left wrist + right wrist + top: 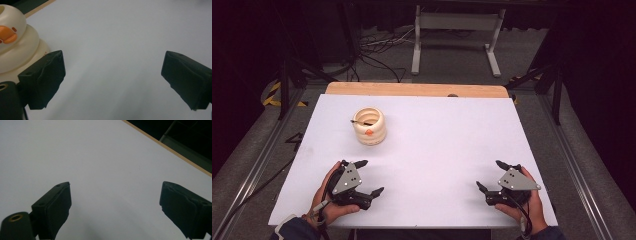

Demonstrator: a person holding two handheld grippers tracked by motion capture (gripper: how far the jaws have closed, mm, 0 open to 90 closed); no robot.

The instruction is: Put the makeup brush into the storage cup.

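Note:
A cream ribbed cup (369, 127) with an orange mark on its side stands on the white table (437, 135) at the back left, and a thin dark stick lies across its mouth. The cup (15, 47) fills the left edge of the left gripper view, beyond the left jaw. My left gripper (370, 177) rests near the front left edge, open, jaws wide apart with nothing between them (112, 75). My right gripper (492, 175) rests near the front right edge, also open and empty (115, 202).
A wooden strip (417, 89) runs along the table's far edge. Behind it stand a grey metal frame (457, 30) and loose cables (382, 47) on the floor. Dark stands flank the table on both sides.

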